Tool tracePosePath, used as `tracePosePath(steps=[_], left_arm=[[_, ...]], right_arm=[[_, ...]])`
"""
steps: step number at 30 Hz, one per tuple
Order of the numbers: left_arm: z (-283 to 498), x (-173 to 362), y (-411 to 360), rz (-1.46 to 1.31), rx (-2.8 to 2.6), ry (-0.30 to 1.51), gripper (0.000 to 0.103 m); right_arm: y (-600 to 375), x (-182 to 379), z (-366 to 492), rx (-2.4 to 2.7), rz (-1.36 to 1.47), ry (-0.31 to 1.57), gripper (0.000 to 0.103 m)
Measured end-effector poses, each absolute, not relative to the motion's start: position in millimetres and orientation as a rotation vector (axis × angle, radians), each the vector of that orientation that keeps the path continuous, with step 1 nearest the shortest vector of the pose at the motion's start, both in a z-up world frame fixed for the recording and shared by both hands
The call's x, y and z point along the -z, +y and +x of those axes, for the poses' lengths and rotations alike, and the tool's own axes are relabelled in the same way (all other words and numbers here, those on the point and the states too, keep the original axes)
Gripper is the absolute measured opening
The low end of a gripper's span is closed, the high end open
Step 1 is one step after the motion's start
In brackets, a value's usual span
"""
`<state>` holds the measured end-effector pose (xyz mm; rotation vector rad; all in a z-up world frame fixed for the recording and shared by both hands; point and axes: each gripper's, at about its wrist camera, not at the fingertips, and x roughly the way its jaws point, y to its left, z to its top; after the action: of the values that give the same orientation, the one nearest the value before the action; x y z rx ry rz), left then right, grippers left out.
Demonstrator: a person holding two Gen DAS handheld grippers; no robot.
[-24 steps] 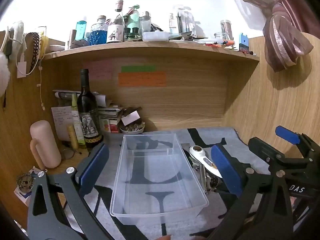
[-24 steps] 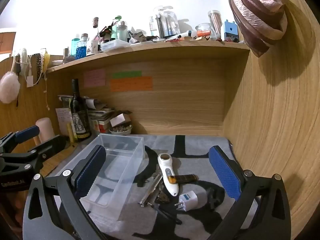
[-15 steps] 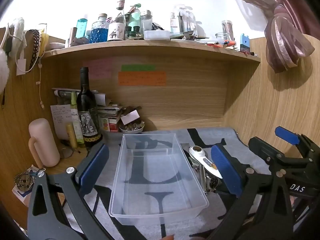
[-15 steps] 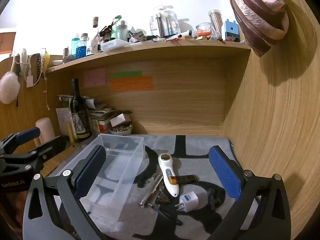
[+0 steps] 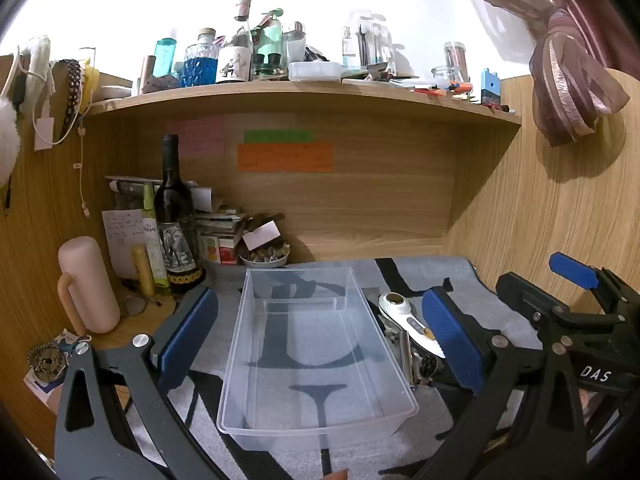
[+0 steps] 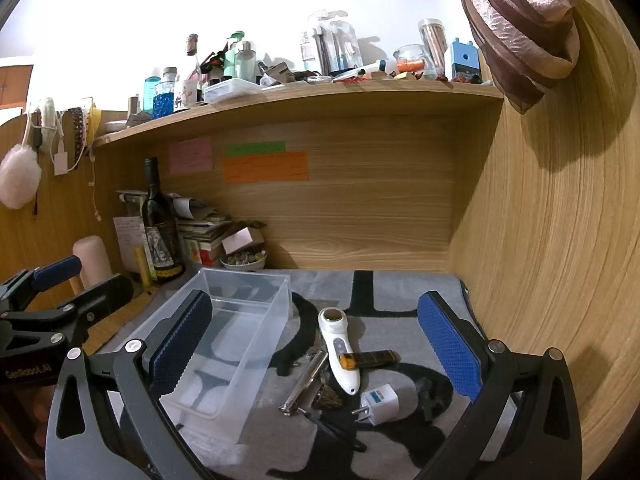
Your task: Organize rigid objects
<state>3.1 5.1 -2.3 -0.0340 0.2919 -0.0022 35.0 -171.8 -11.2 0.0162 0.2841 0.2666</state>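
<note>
Two grippers hang over a desk covered by a grey mat (image 6: 400, 292) with black letters, and both stand wide open, holding nothing. The left gripper (image 5: 320, 336) hovers with its blue pads on either side of a clear plastic bin (image 5: 316, 360), not touching it; the bin sits on the mat toward its left edge, long side running from front to back, with nothing inside. The right gripper (image 6: 316, 344) hovers above a small heap of things lying on the mat just right of the bin. In that heap a white handheld device (image 6: 340, 352) lies lengthwise with its round head toward the back wall. A brown bar (image 6: 372, 359) lies across beside it, touching its middle. A metal nail clipper (image 6: 306, 378) lies slantwise on its left, with a small dark spiky piece (image 6: 328, 398) just beside the clipper's lower end. A white plug adapter (image 6: 379, 400) with a blue label sits nearer the mat's front edge, and a small black object (image 6: 430, 398) lies to its right; I cannot make out what it is. At the back left corner of the desk a dark wine bottle (image 5: 174, 220) stands upright before a stack of papers, with a pale pink mug (image 5: 86, 284) near the left edge and a small bowl (image 5: 264, 256) of bits behind the bin.
</note>
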Motion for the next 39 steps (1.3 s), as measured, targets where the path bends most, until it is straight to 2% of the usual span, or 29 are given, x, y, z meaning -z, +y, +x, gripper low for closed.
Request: tracePosePath(steps=[39], left_arm=[[-1.4, -3.0, 3.4, -0.042, 0.001, 0.284, 0.103]], right_arm=[[-169.7, 7.8, 28.9, -0.272, 0.009, 0.273, 0.103]])
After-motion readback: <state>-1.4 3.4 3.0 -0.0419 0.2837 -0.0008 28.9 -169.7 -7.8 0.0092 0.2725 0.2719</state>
